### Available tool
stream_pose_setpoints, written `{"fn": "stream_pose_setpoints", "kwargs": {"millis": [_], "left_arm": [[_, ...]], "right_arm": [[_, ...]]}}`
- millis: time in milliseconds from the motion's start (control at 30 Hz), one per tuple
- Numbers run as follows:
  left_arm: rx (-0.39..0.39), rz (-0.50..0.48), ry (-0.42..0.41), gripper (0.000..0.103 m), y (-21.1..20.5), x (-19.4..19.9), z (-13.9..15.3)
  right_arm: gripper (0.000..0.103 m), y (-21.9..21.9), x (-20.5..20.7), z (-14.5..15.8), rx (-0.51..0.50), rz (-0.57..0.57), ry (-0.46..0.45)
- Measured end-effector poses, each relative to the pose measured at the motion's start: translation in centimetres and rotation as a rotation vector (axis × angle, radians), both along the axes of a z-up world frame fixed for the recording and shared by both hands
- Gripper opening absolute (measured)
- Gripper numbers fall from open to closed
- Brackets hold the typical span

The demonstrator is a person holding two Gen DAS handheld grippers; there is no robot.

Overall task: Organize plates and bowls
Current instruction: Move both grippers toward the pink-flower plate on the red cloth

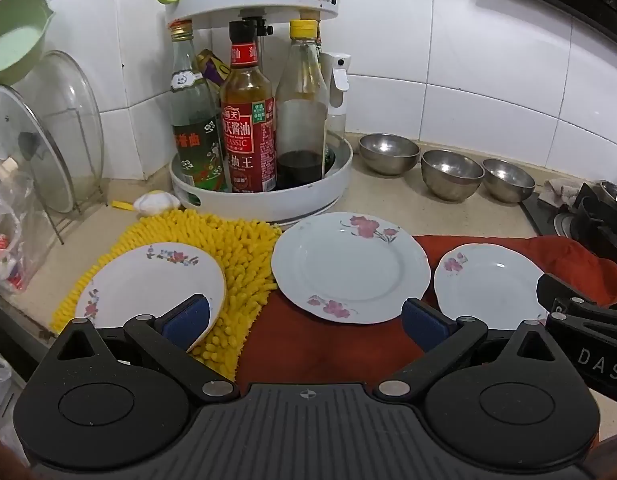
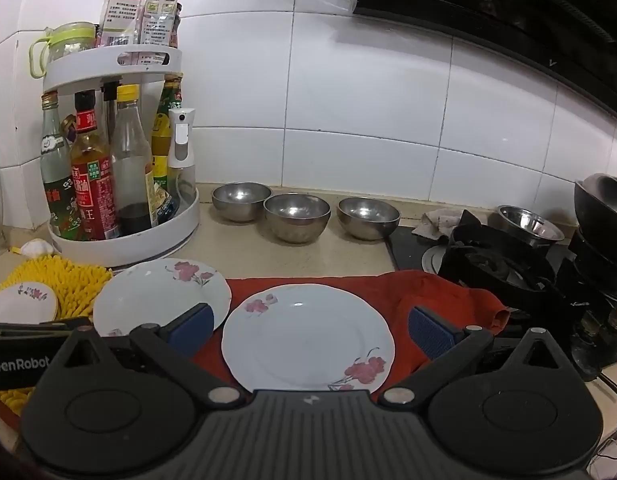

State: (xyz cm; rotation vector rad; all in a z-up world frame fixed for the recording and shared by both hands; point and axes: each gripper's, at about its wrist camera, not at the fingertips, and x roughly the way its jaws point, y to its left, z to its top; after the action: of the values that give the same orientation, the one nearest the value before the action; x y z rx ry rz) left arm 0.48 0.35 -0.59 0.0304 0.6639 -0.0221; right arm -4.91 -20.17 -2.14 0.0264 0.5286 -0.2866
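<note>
While nothing is being gripped yet, left wrist view: left claw hovering wide, empty, over red cloth at table's front edge; three plates lying separate, cushioned on cloths, unstacked.

Right wrist view: right claw gaping wide, bracketing nearest plate, likely first pick; three steel bowls sitting along table's back edge by wall.

Three white floral plates lie flat in a row — the middle plate largest, left plate, right plate — with three empty steel bowls upright behind it.
</note>
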Motion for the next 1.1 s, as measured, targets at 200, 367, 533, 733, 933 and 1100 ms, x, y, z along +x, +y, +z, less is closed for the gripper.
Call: {"fn": "stream_pose_setpoints", "kwargs": {"millis": [200, 367, 533, 733, 933, 1100], "left_arm": [[-0.007, 0.004, 0.003, 0.103, 0.17, 0.01, -0.05], [-0.01, 0.006, 0.008, 0.103, 0.24, 0.02, -0.1], [-0.011, 0.006, 0.015, 0.103, 0.37, 0.08, -0.25], [-0.013, 0.002, 0.026, 0.103, 0.46, 0.04, -0.5], [-0.007, -0.01, 0.033, 0.103, 0.29, -0.02, -0.69], [-0.012, -0.021, 0.042, 0.103, 0.23, 0.0, -0.81]], "right_arm": [[0.1, 0.01, 0.02, 0.03, -0.002, 0.001, 0.002], [0.1, 0.09, 0.16, 0.11, -0.002, 0.002, 0.006], [0.1, 0.11, 0.17, 0.03, -0.002, 0.004, 0.012], [0.1, 0.17, 0.21, -0.14, -0.003, 0.006, 0.023], [0.1, 0.08, 0.1, -0.26, 0.003, 0.002, 0.033], [0.1, -0.03, -0.06, -0.34, 0.01, -0.006, 0.042]]}}
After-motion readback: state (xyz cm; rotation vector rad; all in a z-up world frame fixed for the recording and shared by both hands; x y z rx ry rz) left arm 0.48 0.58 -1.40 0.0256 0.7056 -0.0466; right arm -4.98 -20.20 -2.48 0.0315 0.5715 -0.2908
